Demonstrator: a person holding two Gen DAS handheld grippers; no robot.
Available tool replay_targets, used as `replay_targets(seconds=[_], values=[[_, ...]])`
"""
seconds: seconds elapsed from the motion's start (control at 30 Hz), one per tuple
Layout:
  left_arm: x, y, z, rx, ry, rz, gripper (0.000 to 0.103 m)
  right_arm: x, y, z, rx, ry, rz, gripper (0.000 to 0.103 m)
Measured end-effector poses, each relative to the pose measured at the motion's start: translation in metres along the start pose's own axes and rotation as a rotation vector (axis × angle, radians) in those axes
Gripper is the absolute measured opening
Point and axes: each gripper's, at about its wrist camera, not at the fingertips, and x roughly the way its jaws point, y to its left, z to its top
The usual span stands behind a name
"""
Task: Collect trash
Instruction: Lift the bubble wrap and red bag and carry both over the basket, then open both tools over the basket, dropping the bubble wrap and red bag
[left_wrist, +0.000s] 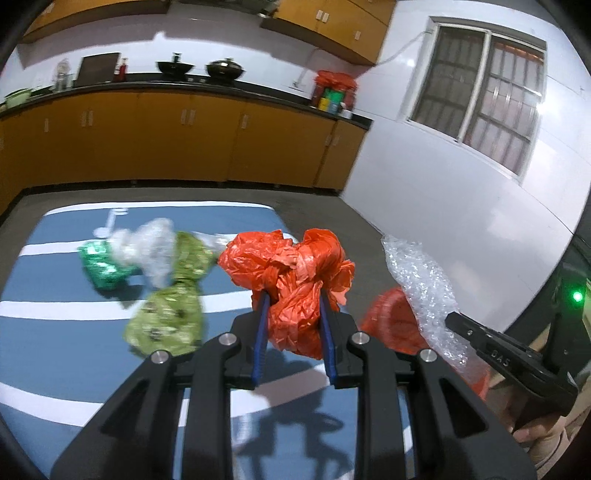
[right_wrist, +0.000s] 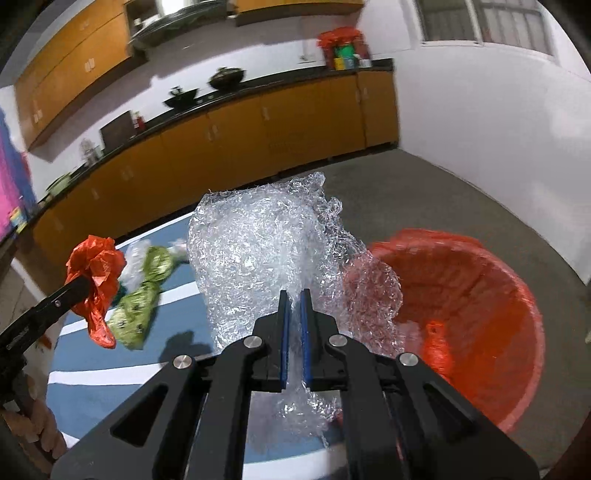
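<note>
My left gripper (left_wrist: 293, 297) is shut on a crumpled orange plastic bag (left_wrist: 291, 273), held above the blue striped mat (left_wrist: 74, 350); the same gripper (right_wrist: 79, 286) and the orange plastic bag (right_wrist: 96, 273) show at the left of the right wrist view. My right gripper (right_wrist: 294, 293) is shut on a sheet of clear bubble wrap (right_wrist: 255, 254), lifted beside an orange-lined bin (right_wrist: 480, 314). The bubble wrap (left_wrist: 424, 284) and the right gripper (left_wrist: 452, 318) appear at the right of the left wrist view, over the bin (left_wrist: 391, 321). On the mat lie a light green wrapper (left_wrist: 170, 314), a dark green wrapper (left_wrist: 103, 266) and clear plastic (left_wrist: 147, 247).
Orange kitchen cabinets (left_wrist: 184, 136) under a dark counter run along the back, with pots (left_wrist: 221, 68) and a bagged bundle (left_wrist: 334, 92) on top. A white wall with a barred window (left_wrist: 480, 92) stands at the right. Grey floor (right_wrist: 424, 192) surrounds the mat and bin.
</note>
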Motion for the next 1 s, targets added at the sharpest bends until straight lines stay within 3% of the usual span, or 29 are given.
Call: replay_targets(seconds=[0.43, 1.0], values=[[0.053, -0.089, -0.016, 0.089, 0.088, -0.165, 0.025, -0.019, -0.082, -0.007, 0.148, -0.010, -0.153, 0.006], [0.107, -0.147, -0.036, 0.141, 0.189, -0.270, 0.027, -0.014, -0.114, -0.010, 0.252, 0.001, -0.194, 0.007]])
